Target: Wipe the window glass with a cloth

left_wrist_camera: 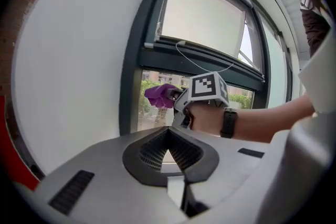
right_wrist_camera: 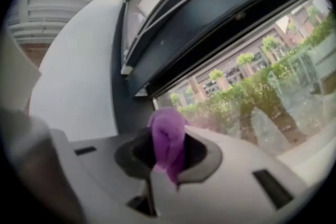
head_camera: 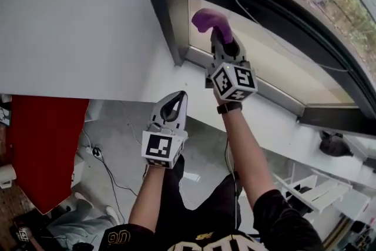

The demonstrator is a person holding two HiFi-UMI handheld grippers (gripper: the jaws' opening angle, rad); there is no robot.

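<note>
Because the purple cloth [head_camera: 207,19] is pinched at only 1 end by the right gripper [head_camera: 219,34], a hard rub could pull it out, and it would drop to the floor. The jaws of that gripper are clenched on the cloth, and the soft bunch sticks out past the tips.

The cloth is up at the window glass [head_camera: 282,67], low in the left corner of the pane. I cannot tell for sure if it touches the glass or is just near it.

The dark frame [head_camera: 154,3] is right beside the cloth, so a wide swipe to the left could bump the hard jaws on it. If the cloth folds back, the bare tips could scrape the glass. A thin white cable [head_camera: 276,38] hangs along the dark bar above the pane, and a high swipe could snag it.

The left gripper [head_camera: 176,100] hangs lower, below the window. Its jaws are pressed together on nothing, so it could not catch a falling cloth fast.

A small black thing [head_camera: 333,144] sits on the white ledge [head_camera: 282,120] off to the right, well away from the cloth.
</note>
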